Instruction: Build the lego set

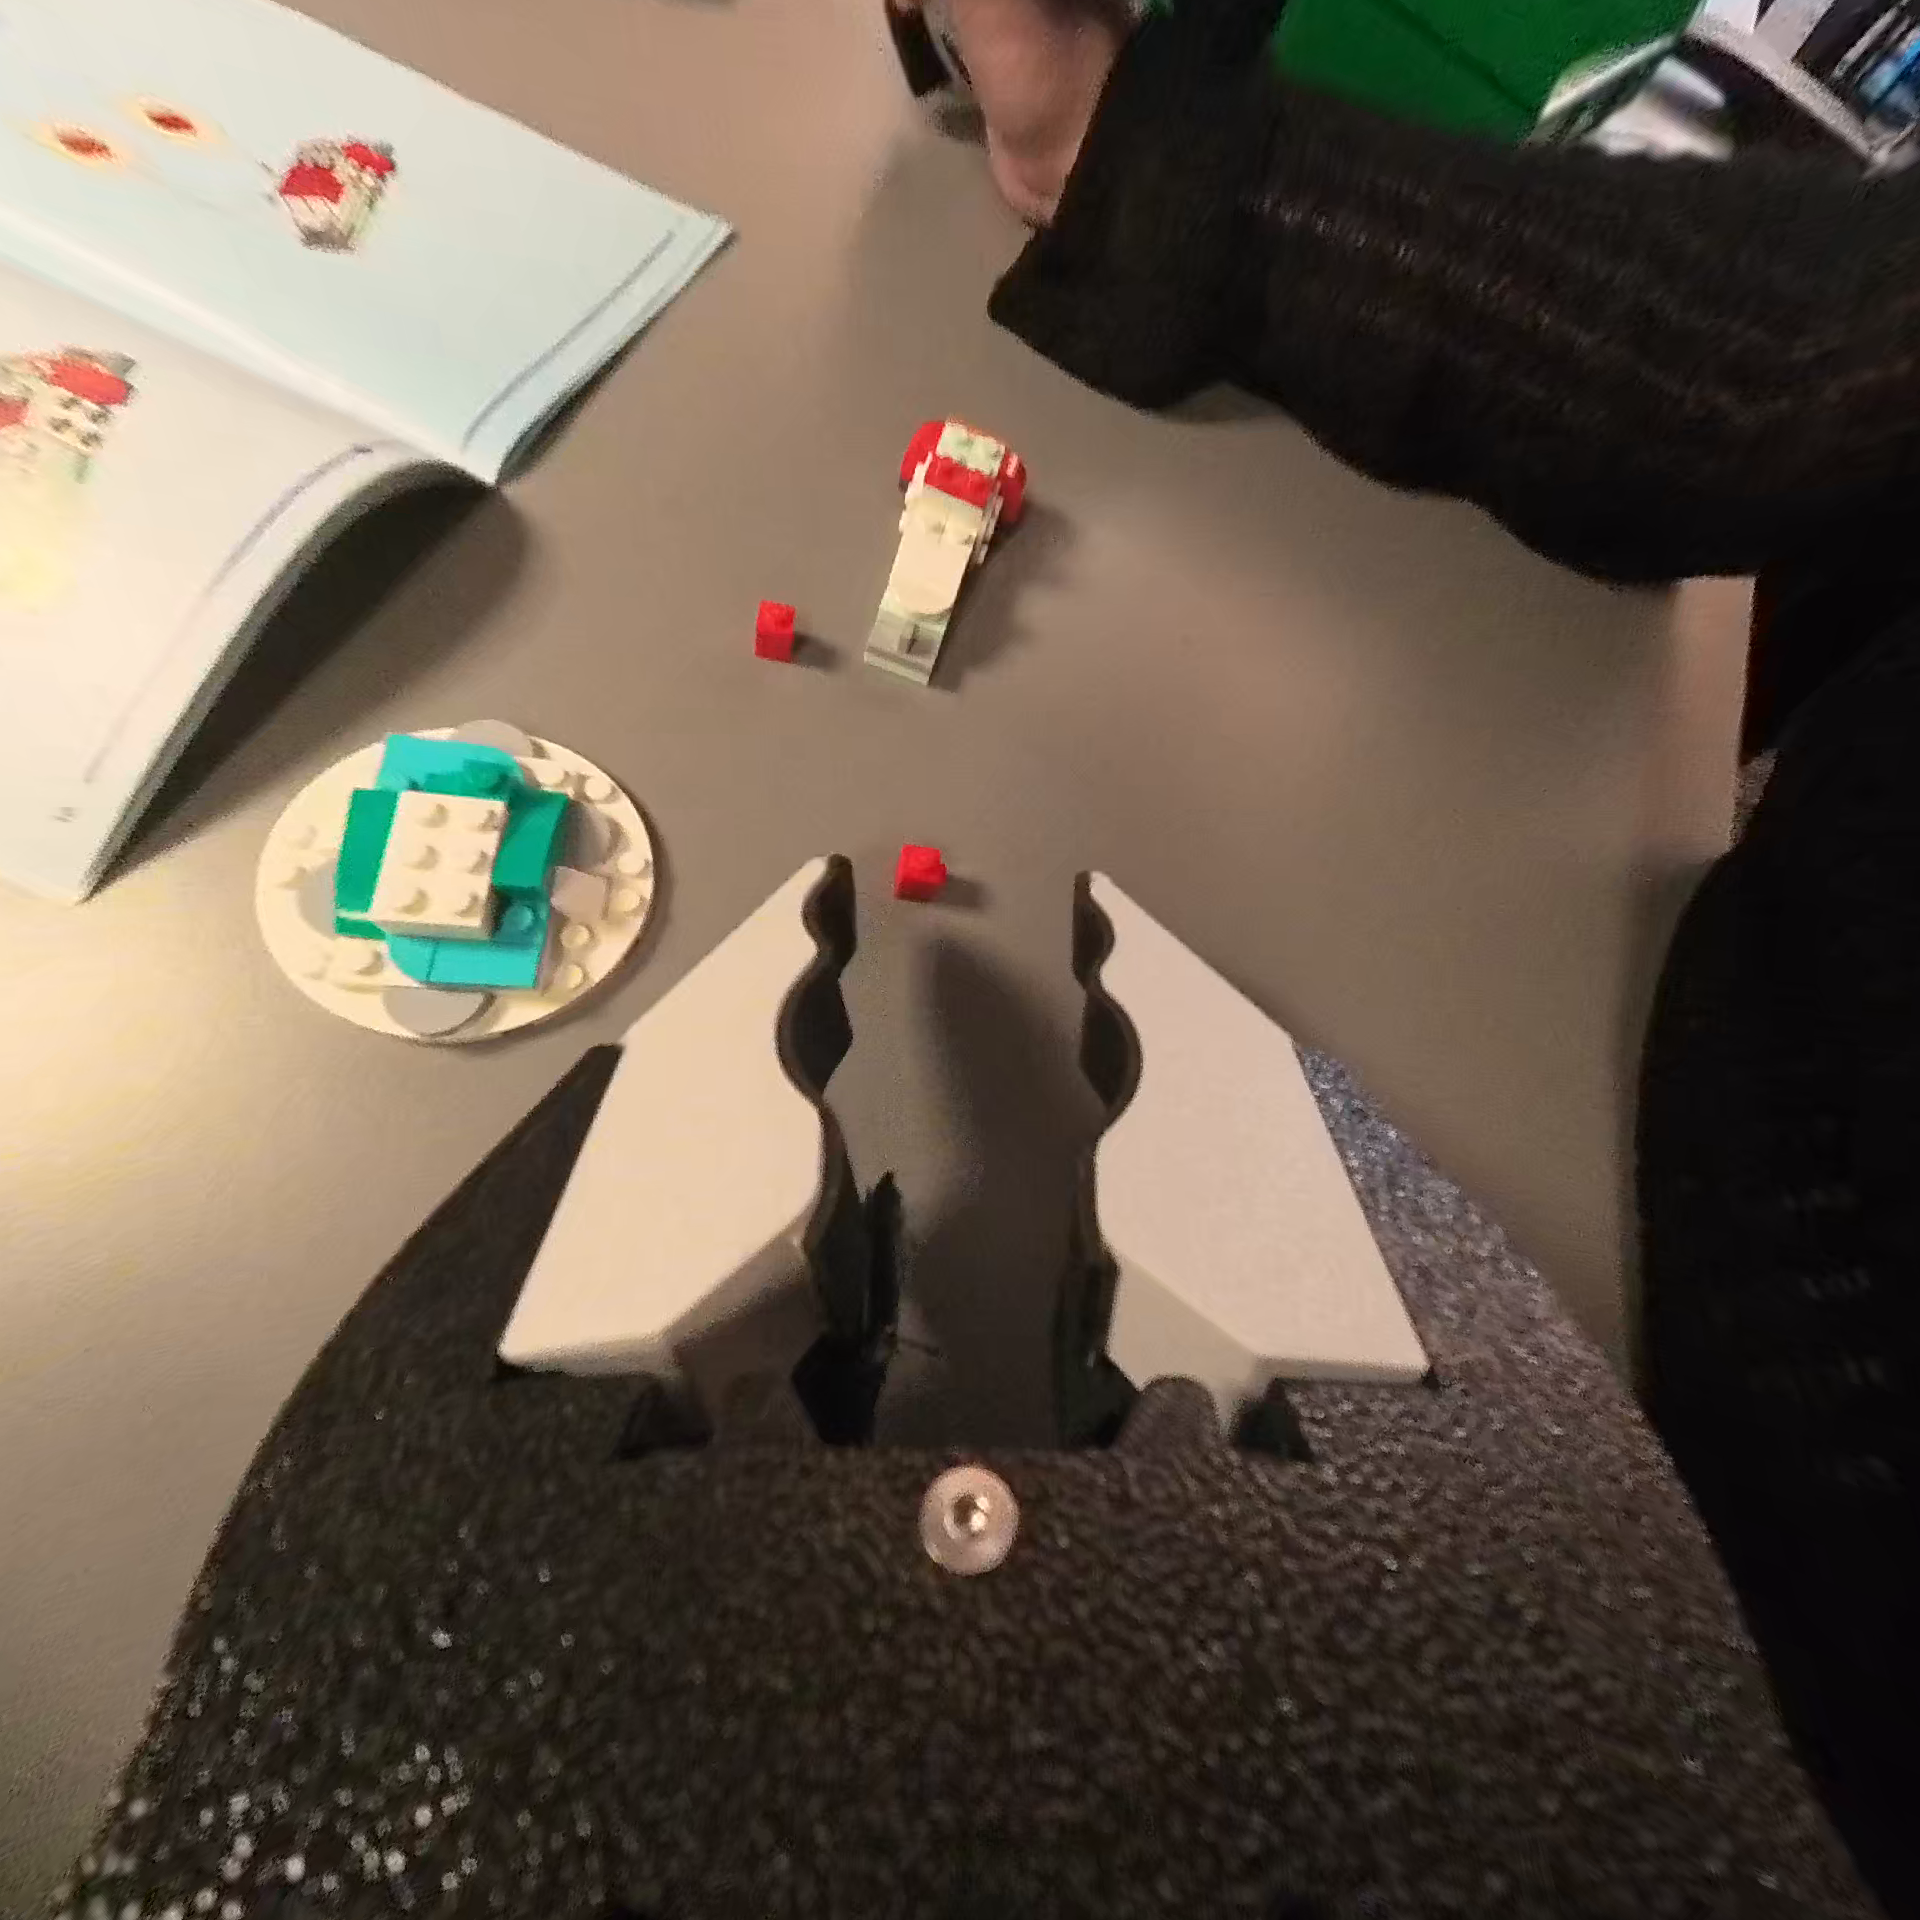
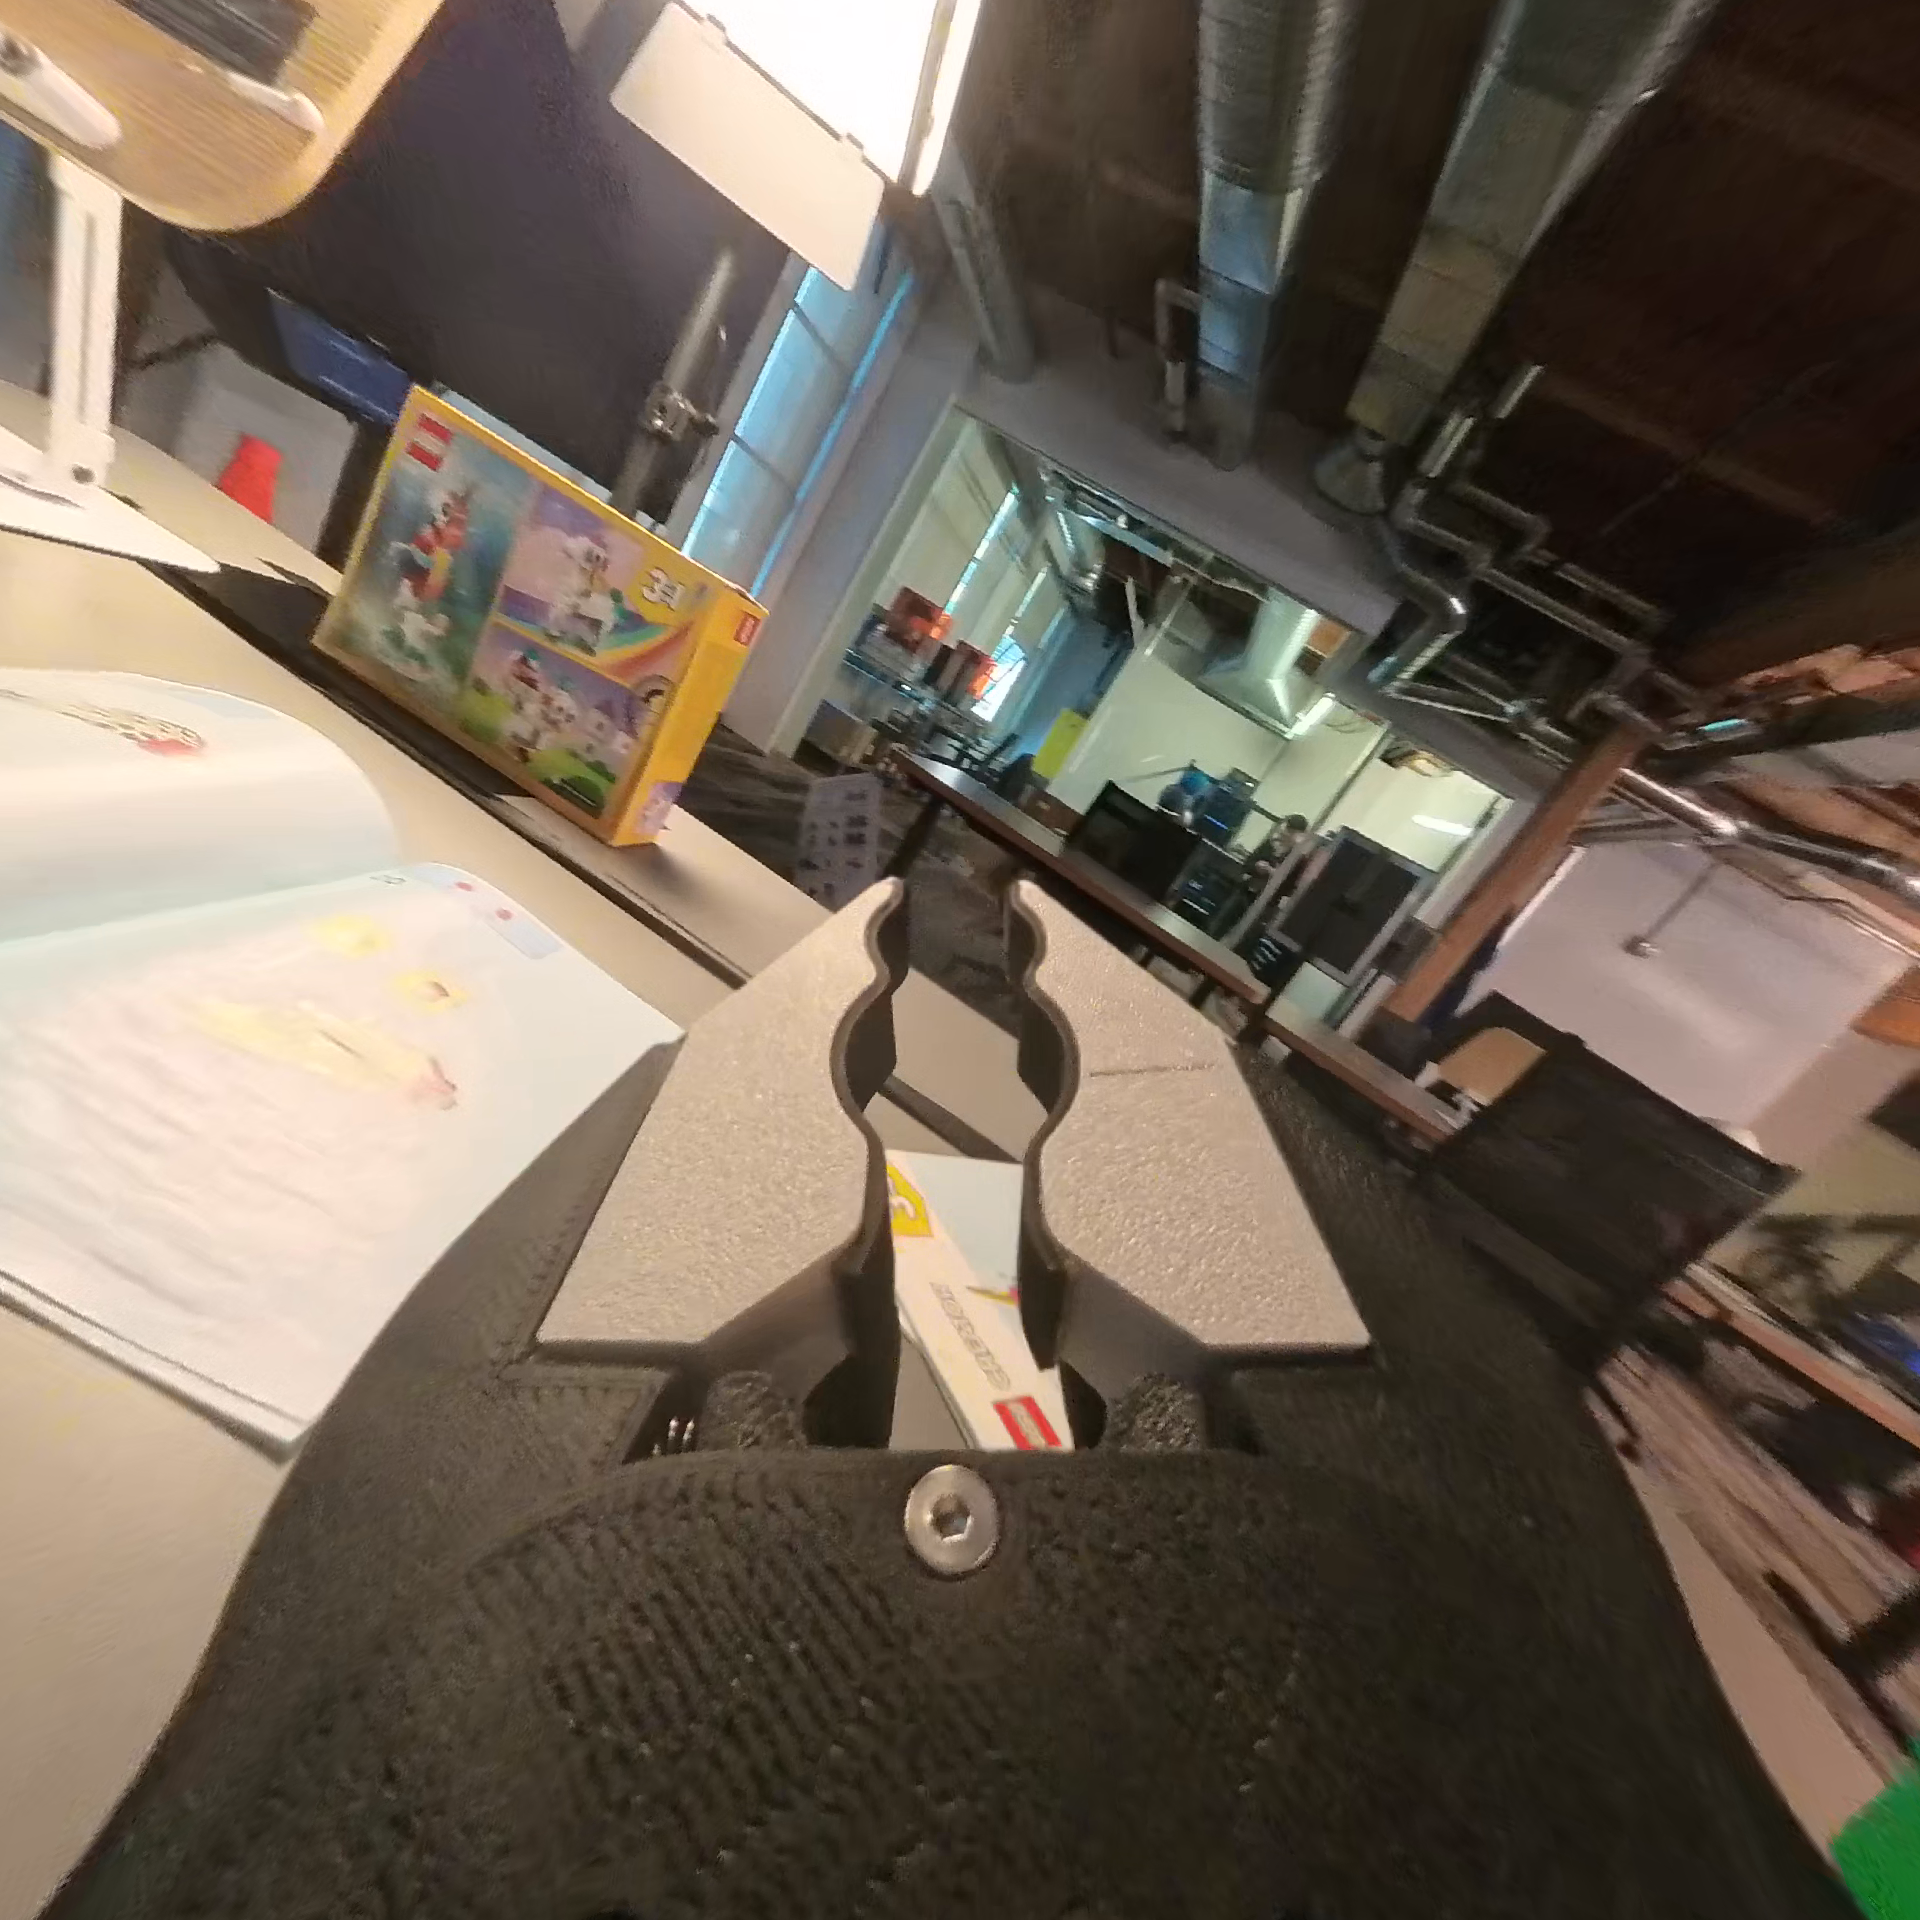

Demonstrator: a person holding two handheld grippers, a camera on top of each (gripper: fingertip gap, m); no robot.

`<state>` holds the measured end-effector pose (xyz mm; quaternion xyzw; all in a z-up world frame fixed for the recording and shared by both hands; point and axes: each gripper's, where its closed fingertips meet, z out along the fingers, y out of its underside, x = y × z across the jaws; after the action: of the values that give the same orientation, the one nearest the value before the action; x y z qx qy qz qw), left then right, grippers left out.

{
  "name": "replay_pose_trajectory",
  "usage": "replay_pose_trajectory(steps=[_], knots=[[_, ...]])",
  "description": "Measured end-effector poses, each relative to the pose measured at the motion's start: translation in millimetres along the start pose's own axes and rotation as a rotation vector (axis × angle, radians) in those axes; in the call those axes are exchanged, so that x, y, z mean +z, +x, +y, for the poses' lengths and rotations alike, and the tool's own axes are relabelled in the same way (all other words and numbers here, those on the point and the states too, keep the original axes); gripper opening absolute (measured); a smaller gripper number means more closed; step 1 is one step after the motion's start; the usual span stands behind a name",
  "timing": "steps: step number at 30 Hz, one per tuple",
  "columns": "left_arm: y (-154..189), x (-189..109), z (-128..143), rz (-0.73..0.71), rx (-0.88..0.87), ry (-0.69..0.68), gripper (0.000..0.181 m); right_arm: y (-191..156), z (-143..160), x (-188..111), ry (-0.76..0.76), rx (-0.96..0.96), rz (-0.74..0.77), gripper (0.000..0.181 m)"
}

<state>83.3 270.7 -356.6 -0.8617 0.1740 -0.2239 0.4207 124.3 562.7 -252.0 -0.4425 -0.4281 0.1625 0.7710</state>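
In the left wrist view my left gripper [image 1: 961,883] is open and empty, hovering just short of a small red brick [image 1: 918,871] that lies between its fingertips. A second small red brick [image 1: 775,629] lies farther off. Beside it lies a white, pale green and red mushroom-like assembly [image 1: 940,551] on its side. A round white plate [image 1: 603,914] with a teal, green and white build [image 1: 447,862] sits at the left. In the right wrist view my right gripper [image 2: 954,899] is open and empty, raised and pointing across the room.
An open instruction booklet [image 1: 260,343] lies at the upper left and also shows in the right wrist view [image 2: 239,1091]. A person's hand and dark sleeve [image 1: 1455,312] reach across the top right. A yellow set box [image 2: 540,623] stands on the table. A smaller booklet [image 2: 977,1299] lies below the right gripper. Some 30 cm of space lies between my two pairs of fingers. My right tips are about 30 cm from the round white plate [image 1: 603,914], my left tips only 4 cm.
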Motion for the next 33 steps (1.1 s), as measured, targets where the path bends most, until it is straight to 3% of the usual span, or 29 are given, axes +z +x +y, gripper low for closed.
replay_pose_trajectory(steps=[3, 5, 8, 10, 13, 18, 21, 23, 25, 28, 30, 33], knots=[[0, -12, -10, -0.022, 0.034, 0.045, 0.041, -10, -15, -20, 0.036, 0.053, -0.052, 0.020], [1, -19, -13, -0.030, 0.052, 0.065, 0.041, -51, -36, -39, 0.067, 0.140, -0.332, 0.023], [8, -29, -18, -0.016, 0.062, 0.120, 0.041, -112, -63, -80, -0.059, 0.261, -0.857, 0.040], [15, -32, -20, 0.007, 0.063, 0.157, 0.041, -134, -73, -103, -0.150, 0.192, -1.053, 0.044], [18, -32, -17, 0.021, 0.069, 0.171, 0.041, -162, -55, -133, -0.441, 0.024, -1.280, 0.056], [24, -34, -22, 0.052, 0.077, 0.225, 0.041, -188, -32, -156, -0.630, -0.253, -1.451, 0.051], [29, -38, -26, 0.079, 0.082, 0.246, 0.041, -188, -17, -154, -0.729, -0.383, -1.454, 0.043], [30, -40, -25, 0.084, 0.095, 0.238, 0.041, -183, -6, -149, -0.768, -0.492, -1.427, 0.023], [29, -42, -24, 0.078, 0.114, 0.229, 0.041, -182, -8, -151, -0.788, -0.535, -1.451, 0.023], [28, -42, -31, 0.075, 0.111, 0.259, 0.041, -184, -29, -151, -0.641, -0.634, -1.518, 0.022], [28, -41, -41, 0.066, 0.115, 0.307, 0.041, -190, -60, -148, -0.432, -0.686, -1.539, 0.022], [33, -39, -58, 0.137, -0.017, 0.374, 0.037, -196, -113, -131, -0.021, -0.915, -1.407, 0.022]])
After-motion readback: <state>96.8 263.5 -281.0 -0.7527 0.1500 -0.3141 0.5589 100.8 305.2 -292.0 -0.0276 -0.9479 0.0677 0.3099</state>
